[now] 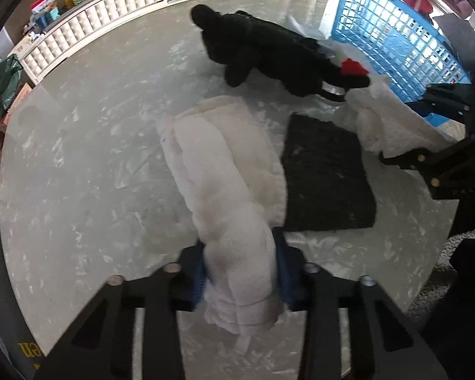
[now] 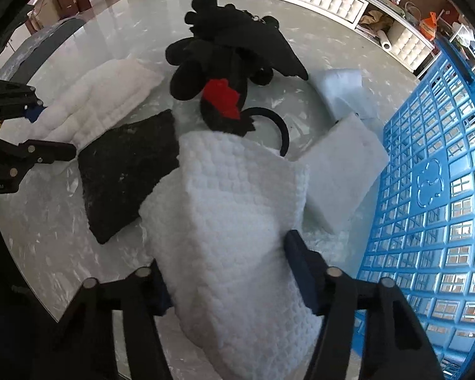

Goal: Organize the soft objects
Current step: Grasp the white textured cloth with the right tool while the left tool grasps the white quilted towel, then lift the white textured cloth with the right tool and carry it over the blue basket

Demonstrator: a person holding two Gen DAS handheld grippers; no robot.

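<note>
Fingers of left gripper (image 1: 240,272) pinching near end of cream towel (image 1: 224,171), blue pads pressed into cloth both sides. Right gripper (image 2: 228,272) same w/ white waffle towel (image 2: 234,221): fingers closed against its sides, cloth bunched btwn them.

Marble table (image 1: 79,158) under everything. Blue crate (image 2: 443,205) standing at table's right side, lattice wall facing the towels.

Cream towel: folded, long axis running away from left gripper toward far side of table, far end resting on tabletop, near end lifted in the pinch. Waffle towel: long axis pointing away from right gripper toward plush, far edge draped over plush's tail end.

Black plush toy (image 2: 224,63) w/ red patch lying beyond both towels, long axis roughly front-to-back, head end pointing away. Dark rectangular cloth (image 1: 326,174) flat btwn the two towels, touching cream towel's edge. White foam block (image 2: 342,174) just beside crate, partly under waffle towel. Black band (image 2: 278,126) curving out beside plush tail.
</note>
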